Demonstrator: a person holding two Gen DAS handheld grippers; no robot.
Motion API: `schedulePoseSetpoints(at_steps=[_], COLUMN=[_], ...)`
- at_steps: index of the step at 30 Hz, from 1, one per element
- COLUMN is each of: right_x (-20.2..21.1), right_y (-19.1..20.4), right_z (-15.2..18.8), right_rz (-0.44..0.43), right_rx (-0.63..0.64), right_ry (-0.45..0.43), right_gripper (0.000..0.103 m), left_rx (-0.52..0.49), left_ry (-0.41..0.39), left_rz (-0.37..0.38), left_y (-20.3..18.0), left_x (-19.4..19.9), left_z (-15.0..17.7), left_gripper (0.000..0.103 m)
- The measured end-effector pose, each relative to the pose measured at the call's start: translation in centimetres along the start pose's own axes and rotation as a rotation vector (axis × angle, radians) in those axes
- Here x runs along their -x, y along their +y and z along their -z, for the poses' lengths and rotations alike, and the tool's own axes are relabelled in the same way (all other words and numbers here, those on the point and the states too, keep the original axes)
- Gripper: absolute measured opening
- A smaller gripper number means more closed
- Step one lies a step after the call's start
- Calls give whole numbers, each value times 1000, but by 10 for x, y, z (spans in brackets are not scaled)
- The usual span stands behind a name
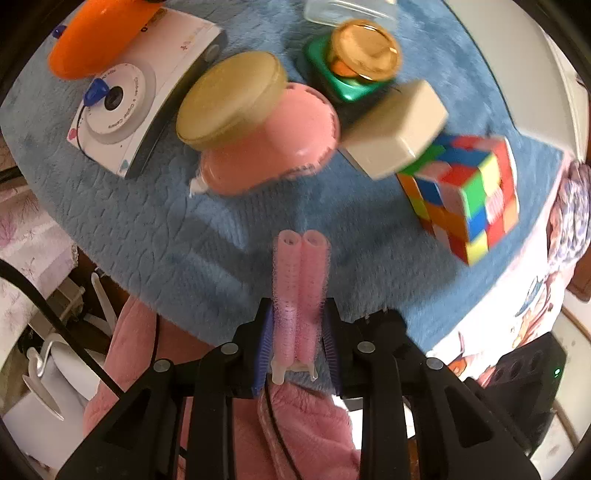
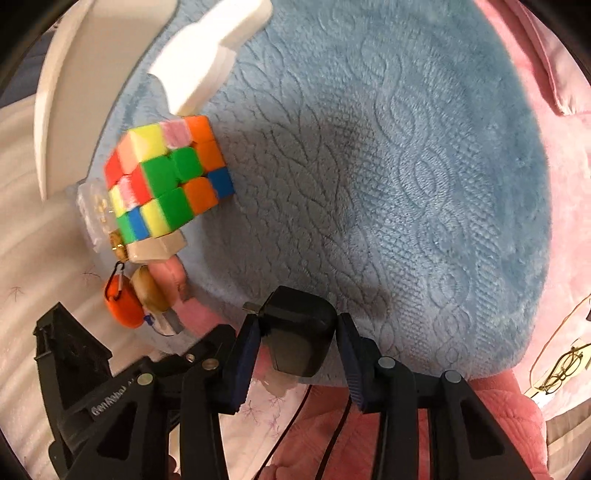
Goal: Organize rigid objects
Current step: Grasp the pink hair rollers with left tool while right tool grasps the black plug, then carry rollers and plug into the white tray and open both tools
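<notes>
We see the left gripper (image 1: 298, 332) pinching a pair of pink hair rollers (image 1: 300, 291) between its blue pads (image 1: 266, 339); the two rollers lie side by side, pointing away from the camera, their open ends over the blue fleece mat (image 1: 155, 229) near its near edge. The right gripper (image 2: 297, 338) clamps a black charger plug (image 2: 297, 332), both pads pressed against its sides, with a small metal prong sticking out at its upper left; it sits above the mat's near edge in the right wrist view.

Across the far part of the mat, in the left wrist view, a row of things lies close together. Toward the far left corner, a white toy camera (image 1: 136, 107) has an orange oval case (image 1: 99, 33) resting on its top end. Just right of it stands a pink round container (image 1: 273, 147) with a tan lid (image 1: 232, 96) tilted on it. Further right, a green box with a gold cap (image 1: 354, 59) touches a cream rectangular block (image 1: 395, 129), and that block overlaps the top corner of a colourful puzzle cube (image 1: 465, 195) near the mat's right edge. A clear plastic case (image 1: 347, 11) shows at the far edge, partly cut off.

In the right wrist view the cube (image 2: 166, 177) sits at the mat's left edge, with a white plastic piece (image 2: 210, 62) beyond it, blurred.
</notes>
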State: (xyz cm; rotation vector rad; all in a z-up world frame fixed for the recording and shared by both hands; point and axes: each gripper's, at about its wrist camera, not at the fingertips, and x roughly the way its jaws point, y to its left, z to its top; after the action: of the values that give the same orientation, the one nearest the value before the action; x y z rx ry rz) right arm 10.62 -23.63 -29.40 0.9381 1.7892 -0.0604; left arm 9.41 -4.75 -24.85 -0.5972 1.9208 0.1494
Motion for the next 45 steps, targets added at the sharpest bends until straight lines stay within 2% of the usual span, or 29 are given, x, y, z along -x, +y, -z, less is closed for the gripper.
schedulePoseSetpoints(at_steps=[4,12,16,19,22,23,27,34,40,45], right_x=[23,81,110,128,139,143,155,169,169,160], right_y=[6,15,25,39,60,67,93,130,156,172], right_z=[-3,2,8,15,21,22,26,23,7,-17], right_rz=[-5,-47,-72,-89,-97,-97,-73,-29,11,41], right_rx=[21,89,139,182,224,239,310,421,490,516], right_ry=[-74,-285,-410,-509,-606,-636,-770,-963,-1063,-1062], right_gripper=[43,43,43,43,43,43,43,43,43,43], left_rx=[-79,-300,-412,-497,-559,-574,-642,-773,-856,-886], left_ry=[-33,-183,-296,-409,-485,-503,-585,-773,-945,-1021], left_rz=[-13,-44,-42,-43,-3,11,57,142,194,173], left_y=[-4,-33,-51,-62,-71,-82,-98,-116,-130,-144], left_x=[17,65,93,119,145,151,169,200,220,224], left_z=[21,40,36,35,23,6,-20,-40,-57,-81], left_gripper=[28,28,28,28,28,28,28,28,28,28])
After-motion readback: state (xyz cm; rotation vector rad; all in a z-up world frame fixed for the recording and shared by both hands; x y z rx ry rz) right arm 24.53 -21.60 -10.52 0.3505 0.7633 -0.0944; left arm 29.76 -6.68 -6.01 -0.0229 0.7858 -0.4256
